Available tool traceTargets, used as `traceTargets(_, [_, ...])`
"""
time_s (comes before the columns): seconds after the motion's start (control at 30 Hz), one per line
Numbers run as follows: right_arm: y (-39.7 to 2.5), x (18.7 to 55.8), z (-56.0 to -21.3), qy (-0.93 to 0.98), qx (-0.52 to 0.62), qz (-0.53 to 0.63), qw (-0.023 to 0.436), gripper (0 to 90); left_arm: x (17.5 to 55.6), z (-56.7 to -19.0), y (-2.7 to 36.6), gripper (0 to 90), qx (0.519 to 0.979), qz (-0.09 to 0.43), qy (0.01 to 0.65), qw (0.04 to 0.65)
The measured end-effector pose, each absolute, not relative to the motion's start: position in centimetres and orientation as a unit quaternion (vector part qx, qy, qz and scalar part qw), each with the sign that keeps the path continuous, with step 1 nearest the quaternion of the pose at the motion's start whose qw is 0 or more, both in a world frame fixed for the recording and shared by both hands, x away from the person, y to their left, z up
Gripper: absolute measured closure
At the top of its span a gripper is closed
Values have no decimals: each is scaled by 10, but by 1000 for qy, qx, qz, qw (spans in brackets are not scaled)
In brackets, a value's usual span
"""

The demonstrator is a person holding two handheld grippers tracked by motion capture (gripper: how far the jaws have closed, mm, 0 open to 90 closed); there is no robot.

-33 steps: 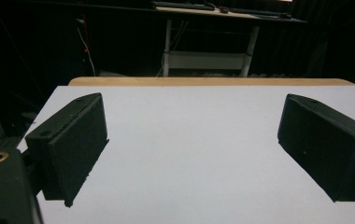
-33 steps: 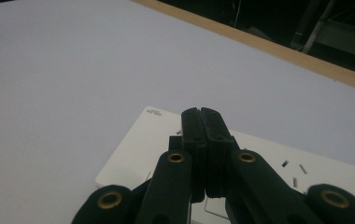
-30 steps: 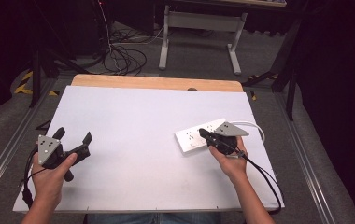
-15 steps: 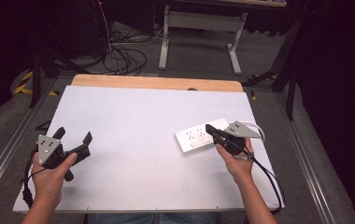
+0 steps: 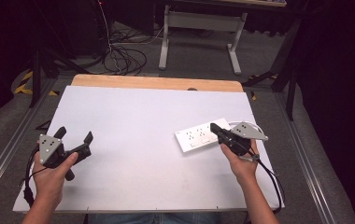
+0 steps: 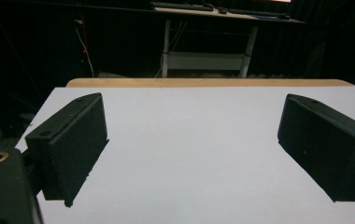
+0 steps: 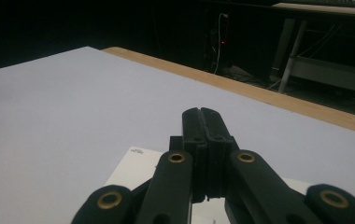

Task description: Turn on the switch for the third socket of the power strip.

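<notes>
A white power strip (image 5: 199,136) lies flat on the right part of the white table top (image 5: 138,116); its near corner also shows under the jaws in the right gripper view (image 7: 131,170). My right gripper (image 5: 214,129) hovers over the strip's right end, its jaws pressed together with nothing between them (image 7: 202,116). My left gripper (image 5: 76,134) rests in a hand near the table's left front, open, with bare table between its black pads (image 6: 192,144).
The strip's white cable (image 5: 246,123) loops off behind the right gripper toward the table's right edge. A wooden strip (image 5: 157,83) borders the far side. Beyond it stand a desk frame (image 5: 199,28) and floor cables (image 5: 124,56).
My right gripper has slid a little to the right along the power strip, jaws still shut. The strip and the left gripper have stayed where they were.
</notes>
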State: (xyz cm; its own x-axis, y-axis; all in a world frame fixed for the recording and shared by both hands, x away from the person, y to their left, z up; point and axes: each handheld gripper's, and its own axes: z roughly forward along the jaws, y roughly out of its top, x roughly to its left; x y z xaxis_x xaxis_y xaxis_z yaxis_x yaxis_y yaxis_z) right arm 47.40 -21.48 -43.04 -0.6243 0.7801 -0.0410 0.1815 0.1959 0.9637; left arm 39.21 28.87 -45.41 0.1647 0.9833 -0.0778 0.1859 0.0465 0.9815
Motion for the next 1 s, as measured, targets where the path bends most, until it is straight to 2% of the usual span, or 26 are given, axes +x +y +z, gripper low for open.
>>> traceTargets(0.13, [-217,473,-430,717,331,544,283,878,392,-454,289,88,569,391,514,508])
traceTargets(0.27, [-221,471,-429,707,330,550,298,777,391,-454,290,88,568,392,515,508])
traceTargets(0.33, [-223,470,-428,700,333,556,301,674,391,-454,290,88,568,393,514,509])
traceTargets(0.43, [-227,471,-429,682,342,569,308,401,391,-454,289,88,568,393,515,509])
traceTargets(0.5, [-229,472,-429,671,354,575,307,260,391,-454,290,88,568,393,515,508])
traceTargets(0.6, [-233,473,-430,668,356,578,306,129,391,-454,289,88,567,393,514,509])
traceTargets(0.77, [-239,471,-429,658,354,589,308,53,391,-454,290,88,567,393,515,509])
traceTargets(1.0, [-242,471,-430,651,358,595,308,54,391,-454,290,87,566,394,514,510])
